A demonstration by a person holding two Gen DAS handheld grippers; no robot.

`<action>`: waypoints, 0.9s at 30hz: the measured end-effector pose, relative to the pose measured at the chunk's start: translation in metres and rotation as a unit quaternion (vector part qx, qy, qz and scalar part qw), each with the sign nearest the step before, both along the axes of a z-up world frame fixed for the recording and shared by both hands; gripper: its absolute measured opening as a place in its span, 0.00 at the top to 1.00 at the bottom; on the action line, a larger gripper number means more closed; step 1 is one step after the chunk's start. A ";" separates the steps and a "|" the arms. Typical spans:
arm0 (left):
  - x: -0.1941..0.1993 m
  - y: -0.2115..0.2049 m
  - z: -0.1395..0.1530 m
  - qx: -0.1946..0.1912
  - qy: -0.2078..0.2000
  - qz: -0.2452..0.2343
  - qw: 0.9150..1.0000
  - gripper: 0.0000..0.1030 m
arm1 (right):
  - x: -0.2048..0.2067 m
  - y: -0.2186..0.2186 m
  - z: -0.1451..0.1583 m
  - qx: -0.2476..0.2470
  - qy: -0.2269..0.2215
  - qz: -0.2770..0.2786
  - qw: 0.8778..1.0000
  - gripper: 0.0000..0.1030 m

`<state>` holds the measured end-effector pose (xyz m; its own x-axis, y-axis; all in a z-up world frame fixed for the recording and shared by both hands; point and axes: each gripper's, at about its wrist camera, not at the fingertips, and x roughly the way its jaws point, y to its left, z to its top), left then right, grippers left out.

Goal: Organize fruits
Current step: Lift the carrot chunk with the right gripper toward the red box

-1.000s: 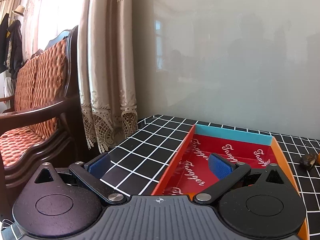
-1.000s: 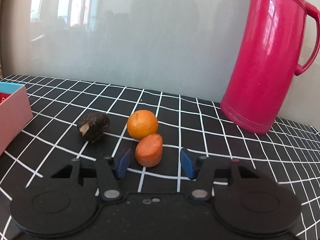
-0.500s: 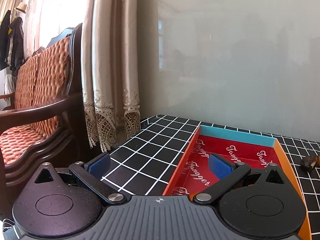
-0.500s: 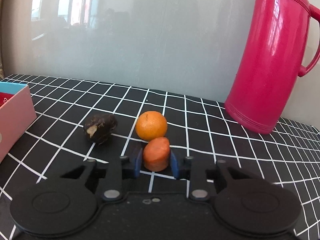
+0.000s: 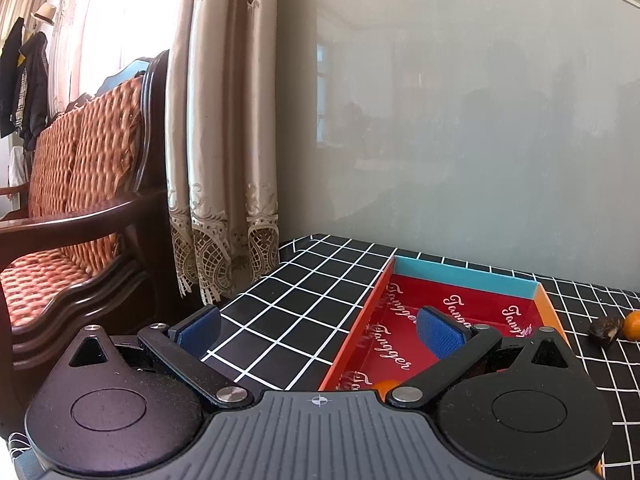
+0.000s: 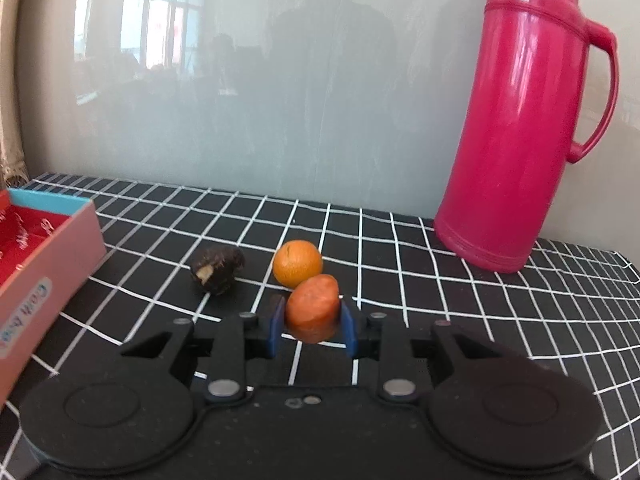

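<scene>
Black cloth with a white grid covers the worktop [image 6: 460,312], which ends at a pale glossy wall. Against this, the right gripper [image 6: 312,326] has its blue jaws clenched on a carrot piece [image 6: 313,307], one pad pressed to each side, the cut face turned toward the camera. Just behind the carrot sits a small orange [image 6: 297,263], and beside that, slightly apart, a dark brown fruit [image 6: 216,269]. Farther out, a pink thermos [image 6: 524,128] stands upright near the back edge on the right, while a red tray [image 6: 52,248] lies at the left edge of that view. The left gripper [image 5: 318,330] hangs with its jaws released and wide, one pad over the cloth, the other over the tray [image 5: 464,280]. Past the worktop's left edge are a curtain [image 5: 224,140] and a wooden chair [image 5: 80,184].
</scene>
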<state>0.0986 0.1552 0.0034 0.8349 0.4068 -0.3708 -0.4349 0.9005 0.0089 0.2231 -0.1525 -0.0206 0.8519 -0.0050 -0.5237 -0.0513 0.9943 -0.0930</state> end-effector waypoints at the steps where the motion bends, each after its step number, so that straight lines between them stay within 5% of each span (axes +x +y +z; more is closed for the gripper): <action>1: -0.001 0.000 0.001 0.000 0.000 0.000 1.000 0.00 | -0.004 0.000 0.003 0.002 -0.004 0.001 1.000 0.73; 27: -0.017 0.022 0.006 0.004 0.001 0.018 1.000 0.00 | -0.034 0.068 0.034 0.031 -0.030 0.081 0.996 0.73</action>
<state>0.0811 0.1774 0.0091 0.8194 0.4388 -0.3689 -0.4663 0.8845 0.0162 0.1887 -0.0842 0.0137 0.8687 0.1656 -0.4668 -0.2075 0.9774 -0.0393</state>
